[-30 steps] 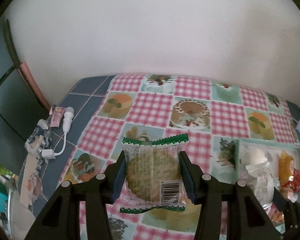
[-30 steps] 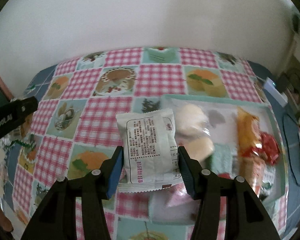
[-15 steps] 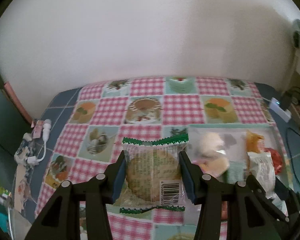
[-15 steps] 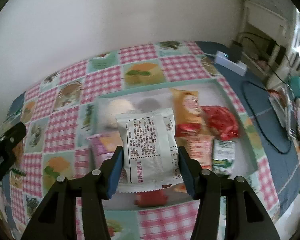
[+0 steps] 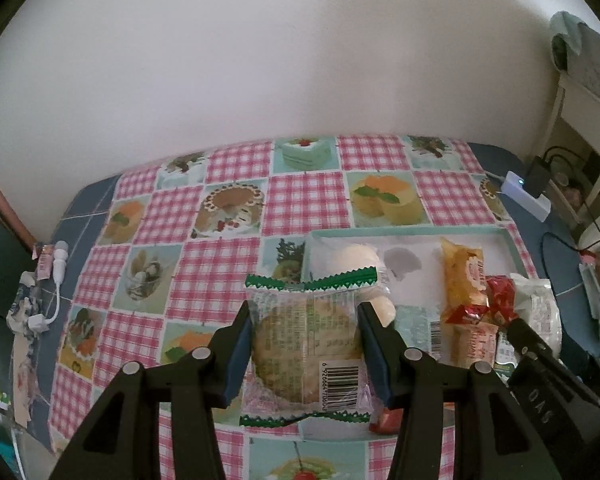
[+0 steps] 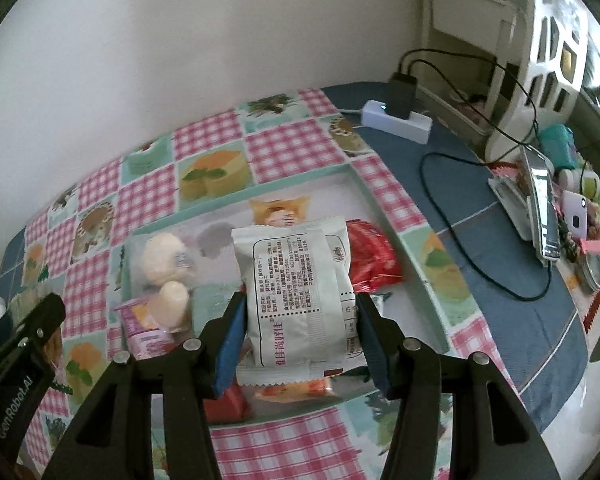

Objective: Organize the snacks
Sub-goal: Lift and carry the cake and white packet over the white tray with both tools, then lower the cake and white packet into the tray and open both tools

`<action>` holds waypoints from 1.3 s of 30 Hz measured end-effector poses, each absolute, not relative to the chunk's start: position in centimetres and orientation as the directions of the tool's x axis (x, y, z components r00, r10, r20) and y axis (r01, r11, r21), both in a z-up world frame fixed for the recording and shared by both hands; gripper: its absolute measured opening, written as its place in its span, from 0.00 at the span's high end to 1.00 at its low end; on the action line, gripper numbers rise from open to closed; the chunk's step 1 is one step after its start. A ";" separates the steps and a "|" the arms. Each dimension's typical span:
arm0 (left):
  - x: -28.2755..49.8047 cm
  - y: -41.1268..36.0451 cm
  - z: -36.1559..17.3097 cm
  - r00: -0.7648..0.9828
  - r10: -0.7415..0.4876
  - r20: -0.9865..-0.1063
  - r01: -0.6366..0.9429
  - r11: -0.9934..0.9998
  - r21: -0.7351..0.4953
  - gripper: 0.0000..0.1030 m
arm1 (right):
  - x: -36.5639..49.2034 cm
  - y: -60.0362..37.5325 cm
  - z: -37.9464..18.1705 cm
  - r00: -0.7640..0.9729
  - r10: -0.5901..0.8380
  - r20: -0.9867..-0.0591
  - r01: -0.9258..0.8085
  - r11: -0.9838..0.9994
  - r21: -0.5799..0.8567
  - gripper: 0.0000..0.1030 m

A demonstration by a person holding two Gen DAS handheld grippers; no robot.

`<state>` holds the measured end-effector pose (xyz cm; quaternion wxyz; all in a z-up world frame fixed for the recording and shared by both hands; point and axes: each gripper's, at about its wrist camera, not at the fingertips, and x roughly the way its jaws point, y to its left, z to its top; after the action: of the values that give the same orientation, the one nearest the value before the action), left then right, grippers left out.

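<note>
Snacks are what you are sorting: each of your two hand-held grippers carries one packet above a mint-rimmed tray (image 6: 404,236) on a pink checked tablecloth (image 5: 308,196). Your left gripper (image 5: 305,330) is clamped on a clear, green-edged cookie packet (image 5: 306,344), its blue pads pressing both side edges. It hangs over the tray's left end, where wrapped pale buns (image 5: 356,258) already lie. Your right gripper (image 6: 298,326) is clamped the same way on a white printed packet (image 6: 296,288), held over the tray's middle, above an orange packet (image 6: 280,210) and beside a red packet (image 6: 370,258).

The step in hand looks like setting both packets into the tray. To do it well, bring each one low over a bare patch of tray floor before you loosen the pads, so that it lies flat and does not slide onto its neighbours. A bare stretch shows behind the white packet, between the buns and the orange packet. Your grippers are near each other over one tray, so place one packet first and keep the other clear.
</note>
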<state>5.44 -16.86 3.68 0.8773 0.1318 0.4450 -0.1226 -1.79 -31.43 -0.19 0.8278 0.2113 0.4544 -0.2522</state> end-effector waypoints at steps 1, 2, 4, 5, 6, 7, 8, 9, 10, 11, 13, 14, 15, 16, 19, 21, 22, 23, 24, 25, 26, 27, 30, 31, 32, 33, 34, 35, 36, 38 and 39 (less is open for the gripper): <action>5.4 -17.1 3.6 0.574 -0.095 -0.813 0.332 0.935 0.125 0.48 | -2.0 -31.9 -0.2 0.460 -0.224 -0.859 0.616 0.778 0.127 0.46; 5.4 -17.2 3.5 0.571 -0.093 -0.815 0.330 0.936 0.125 0.48 | -2.1 -32.1 -0.3 0.459 -0.223 -0.860 0.619 0.775 0.129 0.46; 5.4 -17.4 3.3 0.569 -0.096 -0.817 0.327 0.938 0.118 0.48 | -2.3 -32.6 -0.5 0.455 -0.220 -0.863 0.625 0.769 0.133 0.46; 5.4 -17.5 3.2 0.568 -0.095 -0.817 0.327 0.938 0.118 0.48 | -2.3 -32.8 -0.6 0.453 -0.217 -0.865 0.627 0.767 0.136 0.46; 5.4 -17.6 3.0 0.567 -0.097 -0.818 0.329 0.937 0.117 0.48 | -2.3 -33.0 -0.8 0.449 -0.212 -0.868 0.631 0.763 0.140 0.46; 5.5 -17.7 2.8 0.563 -0.101 -0.820 0.332 0.936 0.113 0.49 | -2.3 -33.1 -1.0 0.445 -0.208 -0.871 0.632 0.762 0.142 0.46; 5.6 -17.8 2.6 0.556 -0.104 -0.824 0.334 0.936 0.107 0.48 | -2.2 -33.2 -1.2 0.442 -0.202 -0.874 0.633 0.761 0.144 0.46; 5.7 -17.8 2.3 0.545 -0.108 -0.832 0.335 0.937 0.098 0.48 | -2.2 -33.1 -1.4 0.439 -0.197 -0.877 0.632 0.761 0.145 0.46; 5.8 -17.7 2.2 0.539 -0.111 -0.835 0.335 0.938 0.091 0.48 | -2.0 -33.2 -1.7 0.433 -0.189 -0.881 0.630 0.762 0.147 0.46; 5.9 -17.6 2.1 0.535 -0.114 -0.837 0.332 0.939 0.085 0.48 | -2.0 -33.2 -1.9 0.429 -0.183 -0.884 0.629 0.764 0.147 0.46; 6.2 -17.3 1.9 0.530 -0.115 -0.840 0.321 0.944 0.072 0.48 | -1.9 -33.1 -2.2 0.424 -0.177 -0.888 0.624 0.768 0.145 0.46; 6.4 -17.0 1.8 0.528 -0.115 -0.842 0.311 0.948 0.066 0.48 | -1.8 -33.0 -2.3 0.423 -0.175 -0.889 0.622 0.770 0.144 0.46; 6.6 -16.6 1.8 0.526 -0.114 -0.843 0.299 0.952 0.058 0.48 | -1.7 -32.9 -2.4 0.421 -0.173 -0.890 0.620 0.772 0.143 0.46; 7.0 -16.0 1.6 0.521 -0.112 -0.846 0.283 0.958 0.047 0.48 | -1.6 -32.9 -2.5 0.420 -0.171 -0.891 0.617 0.774 0.142 0.46; 8.0 -14.3 1.1 0.501 -0.113 -0.858 0.230 0.973 0.006 0.48 | -1.2 -32.6 -3.0 0.411 -0.158 -0.898 0.606 0.783 0.139 0.46; 8.9 -12.5 0.6 0.490 -0.109 -0.865 0.181 0.983 -0.022 0.48 | -1.0 -32.3 -3.2 0.406 -0.149 -0.902 0.599 0.788 0.140 0.46; 9.3 -11.4 0.4 0.484 -0.106 -0.869 0.150 0.988 -0.037 0.48 | -0.9 -32.2 -3.3 0.404 -0.143 -0.903 0.595 0.792 0.141 0.46; 9.8 -10.2 0.1 0.477 -0.102 -0.873 0.118 0.992 -0.051 0.48 | -0.8 -32.1 -3.3 0.405 -0.141 -0.904 0.591 0.794 0.141 0.46; 10.1 -9.2 -0.2 0.471 -0.097 -0.877 0.089 0.994 -0.063 0.48 | -0.8 -32.1 -3.3 0.406 -0.140 -0.903 0.588 0.797 0.140 0.46; 10.5 -8.4 -0.5 0.466 -0.092 -0.880 0.066 0.995 -0.069 0.48 | -0.7 -32.0 -3.2 0.407 -0.142 -0.902 0.586 0.798 0.138 0.46; 10.8 -7.6 -0.9 0.459 -0.086 -0.884 0.043 0.996 -0.075 0.48 | -0.6 -32.1 -3.2 0.407 -0.143 -0.902 0.584 0.800 0.137 0.46; 11.2 -6.8 -1.4 0.448 -0.082 -0.890 0.024 0.996 -0.080 0.48 | -0.5 -32.0 -3.2 0.406 -0.143 -0.903 0.584 0.800 0.136 0.46; 12.1 -5.4 -2.8 0.422 -0.078 -0.903 -0.007 0.996 -0.090 0.41 | -0.2 -31.8 -3.7 0.397 -0.134 -0.908 0.580 0.804 0.135 0.46; 12.5 -5.3 -3.3 0.418 -0.079 -0.905 -0.007 0.996 -0.090 0.37 | 0.0 -31.6 -3.9 0.391 -0.130 -0.911 0.577 0.806 0.133 0.46; 12.8 -5.5 -3.6 0.417 -0.085 -0.905 0.003 0.996 -0.092 0.31 | 0.1 -31.6 -4.0 0.388 -0.128 -0.913 0.575 0.808 0.131 0.46; 13.3 -6.0 -4.0 0.413 -0.100 -0.905 0.029 0.995 -0.097 0.29 | 0.2 -31.4 -4.1 0.385 -0.127 -0.914 0.573 0.809 0.129 0.46; 13.5 -6.3 -4.2 0.412 -0.108 -0.905 0.043 0.994 -0.099 0.29 | 0.3 -31.3 -4.2 0.383 -0.124 -0.915 0.571 0.811 0.129 0.46; 13.8 -6.9 -4.5 0.415 -0.113 -0.903 0.062 0.993 -0.096 0.29 | 0.5 -31.3 -4.3 0.383 -0.122 -0.916 0.567 0.813 0.129 0.46; 14.0 -7.5 -4.8 0.419 -0.116 -0.901 0.084 0.993 -0.089 0.29 | 0.6 -31.2 -4.3 0.383 -0.122 -0.916 0.564 0.816 0.127 0.46; 14.6 -8.6 -5.3 0.420 -0.125 -0.899 0.133 0.988 -0.075 0.29 | 1.0 -31.1 -4.3 0.382 -0.127 -0.915 0.559 0.821 0.120 0.46; 14.9 -9.3 -5.8 0.419 -0.121 -0.900 0.158 0.986 -0.059 0.29 | 1.1 -31.1 -4.3 0.382 -0.129 -0.915 0.557 0.822 0.117 0.46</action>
<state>14.92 -9.31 -5.77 0.8420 0.0175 0.5328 -0.0830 1.13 -31.14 -4.34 0.8045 0.2086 0.5135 -0.2133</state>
